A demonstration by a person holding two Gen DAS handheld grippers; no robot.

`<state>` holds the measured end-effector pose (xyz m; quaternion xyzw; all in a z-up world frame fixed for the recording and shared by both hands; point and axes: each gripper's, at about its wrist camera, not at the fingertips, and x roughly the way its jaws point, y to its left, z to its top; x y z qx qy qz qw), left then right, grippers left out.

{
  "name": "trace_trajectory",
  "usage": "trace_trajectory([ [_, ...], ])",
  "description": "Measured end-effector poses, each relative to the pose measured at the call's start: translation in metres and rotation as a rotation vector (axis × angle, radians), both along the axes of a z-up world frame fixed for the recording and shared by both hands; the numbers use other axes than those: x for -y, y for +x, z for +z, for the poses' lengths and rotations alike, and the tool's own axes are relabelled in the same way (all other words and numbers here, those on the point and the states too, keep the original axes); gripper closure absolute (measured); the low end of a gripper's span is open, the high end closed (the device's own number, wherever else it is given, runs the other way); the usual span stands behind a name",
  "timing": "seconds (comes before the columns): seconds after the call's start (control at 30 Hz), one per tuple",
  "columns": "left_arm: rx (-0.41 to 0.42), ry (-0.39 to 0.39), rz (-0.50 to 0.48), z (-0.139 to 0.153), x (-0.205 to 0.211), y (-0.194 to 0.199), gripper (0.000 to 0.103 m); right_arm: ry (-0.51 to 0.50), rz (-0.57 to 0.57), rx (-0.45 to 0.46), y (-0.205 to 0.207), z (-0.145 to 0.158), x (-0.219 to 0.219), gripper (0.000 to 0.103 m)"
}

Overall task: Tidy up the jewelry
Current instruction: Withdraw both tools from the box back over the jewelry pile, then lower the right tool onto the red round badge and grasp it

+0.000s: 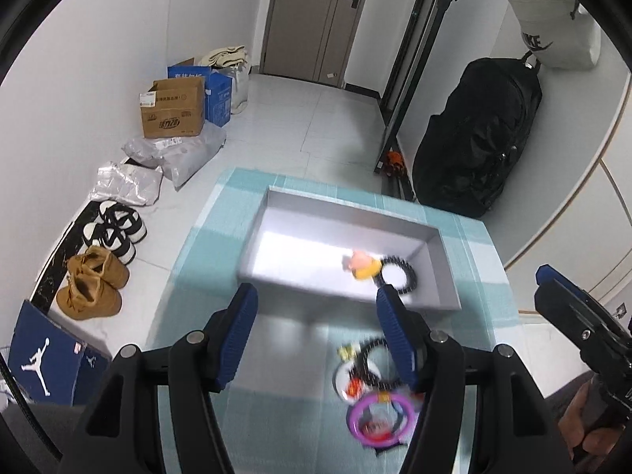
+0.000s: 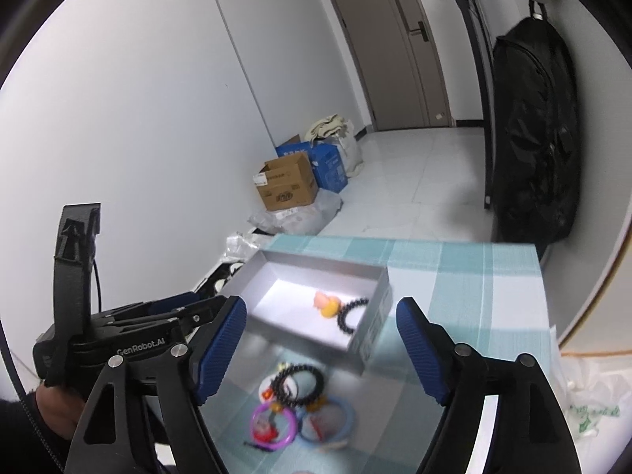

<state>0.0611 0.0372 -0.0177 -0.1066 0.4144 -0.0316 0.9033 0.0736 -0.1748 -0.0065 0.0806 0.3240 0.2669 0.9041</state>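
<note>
Below spread right gripper (image 2: pixel 320 351), bracelet pile (image 2: pixel 294 403) on table; left gripper (image 1: pixel 316 339) spread, empty.

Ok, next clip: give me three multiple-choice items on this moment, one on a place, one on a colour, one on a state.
1. Where does the black beaded bracelet beside the yellow charm lie?
A. in the grey box
B. on the floor
C. on a shoe

2. What colour is the ring nearest the camera in the pile on the tablecloth?
A. green
B. purple
C. white

3. How is the right gripper?
A. shut on a bracelet
B. open and holding nothing
C. out of view

Answers: 1 A, it rests on the box floor near the right wall. 2 B, its band is bright purple. 3 B, the blue pads stand apart with nothing held between them.
</note>
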Motion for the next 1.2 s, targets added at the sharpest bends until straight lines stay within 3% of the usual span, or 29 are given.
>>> trace_trajectory([
  [0.17, -0.01, 0.001, -0.012, -0.004, 0.007, -0.019, 0.035, -0.012, 0.005, -0.035, -0.026, -0.008, 0.003, 0.017],
  [0.43, -0.097, 0.02, -0.048, -0.019, 0.019, -0.043, 0.034, -0.095, 0.06, -0.189, -0.048, -0.041, -0.002, 0.017],
  [0.67, -0.149, 0.021, -0.061, -0.029, 0.025, -0.061, 0.034, -0.155, 0.105, -0.261, -0.067, -0.061, -0.006, 0.017],
  [0.93, -0.225, 0.012, -0.029, -0.043, 0.019, -0.064, 0.034, -0.277, 0.139, -0.262, -0.082, -0.076, -0.018, 0.018],
  [1.2, -0.226, -0.018, -0.034, -0.043, 0.016, -0.064, 0.034, -0.329, 0.161, -0.28, -0.083, -0.088, -0.026, 0.02],
])
